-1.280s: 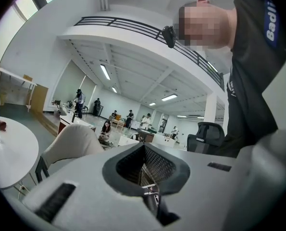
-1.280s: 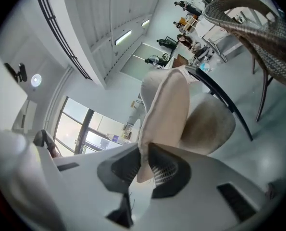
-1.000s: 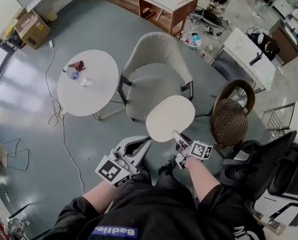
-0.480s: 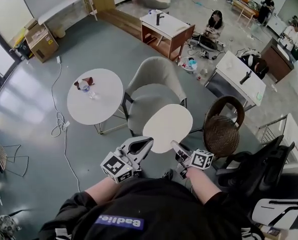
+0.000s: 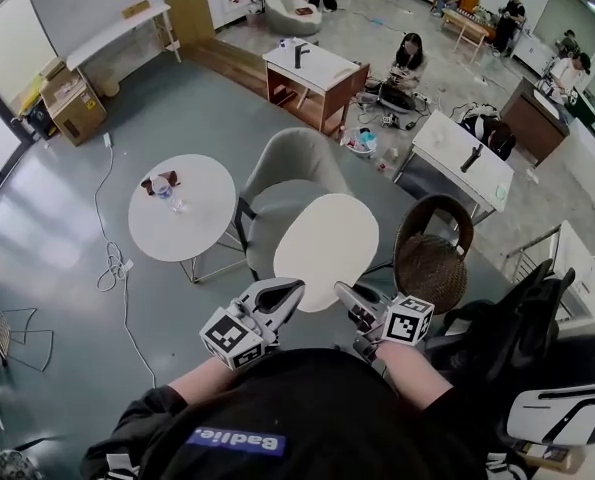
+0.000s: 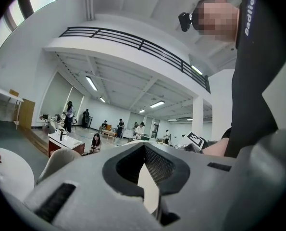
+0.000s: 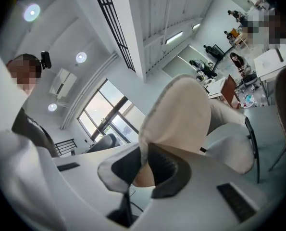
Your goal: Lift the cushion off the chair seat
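A round cream cushion (image 5: 327, 251) hangs in the air in front of the grey armchair (image 5: 295, 168) and hides part of its seat. My right gripper (image 5: 349, 303) is shut on the cushion's near edge. In the right gripper view the cushion (image 7: 181, 114) rises out of the right gripper (image 7: 143, 170), with the chair (image 7: 234, 148) behind it. My left gripper (image 5: 282, 293) grips the near left edge. In the left gripper view a cream strip of the cushion (image 6: 148, 189) shows between the jaws of the left gripper (image 6: 147, 177).
A round white table (image 5: 187, 223) with a bottle (image 5: 162, 190) stands left of the chair. A brown wicker chair (image 5: 427, 258) and a black office chair (image 5: 507, 338) are on the right. A cable (image 5: 112, 253) lies on the floor. Desks and seated people fill the back.
Both grippers have risen with the cushion in them, the right one more. The cushion now hangs higher over the seat and looks larger in the head view.
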Tool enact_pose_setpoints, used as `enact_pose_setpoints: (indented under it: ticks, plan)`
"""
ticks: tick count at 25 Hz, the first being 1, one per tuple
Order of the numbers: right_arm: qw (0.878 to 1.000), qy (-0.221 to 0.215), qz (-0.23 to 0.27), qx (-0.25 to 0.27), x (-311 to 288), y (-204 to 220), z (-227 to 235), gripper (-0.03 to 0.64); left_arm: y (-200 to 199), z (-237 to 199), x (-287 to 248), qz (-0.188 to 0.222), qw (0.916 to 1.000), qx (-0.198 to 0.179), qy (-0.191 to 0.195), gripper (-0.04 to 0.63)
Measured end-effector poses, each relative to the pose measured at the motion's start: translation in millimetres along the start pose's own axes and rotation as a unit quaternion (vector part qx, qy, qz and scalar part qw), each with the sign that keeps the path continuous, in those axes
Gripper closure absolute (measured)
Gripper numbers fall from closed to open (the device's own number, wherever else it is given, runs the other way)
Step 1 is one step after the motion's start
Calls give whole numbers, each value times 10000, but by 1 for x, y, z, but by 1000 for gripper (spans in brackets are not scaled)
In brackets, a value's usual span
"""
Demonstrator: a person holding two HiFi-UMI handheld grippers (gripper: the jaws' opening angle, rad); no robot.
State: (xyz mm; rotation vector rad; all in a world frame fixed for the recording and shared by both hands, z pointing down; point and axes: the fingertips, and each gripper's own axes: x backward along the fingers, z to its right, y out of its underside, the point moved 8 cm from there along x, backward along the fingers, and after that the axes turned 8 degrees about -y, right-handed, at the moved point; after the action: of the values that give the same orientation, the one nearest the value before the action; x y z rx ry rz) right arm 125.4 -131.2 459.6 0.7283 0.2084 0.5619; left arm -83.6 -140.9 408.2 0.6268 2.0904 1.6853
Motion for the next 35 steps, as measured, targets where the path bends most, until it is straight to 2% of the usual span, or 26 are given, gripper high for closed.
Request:
enact_pose_setpoints:
  ticks: [13, 30, 35]
  plan:
    - [9971, -388, 85, 652, -8, -7, -37, 565, -1, 3, 5, -131, 9998, -58, 101, 580]
    - [9943, -523, -20, 925, -18, -7, -44, 565, -2, 7, 14, -155, 9999, -50, 42, 580]
    - [9945, -526, 17, 905, -17, -7, -45, 565, 3, 5, 14, -109, 9998, -168, 65, 580]
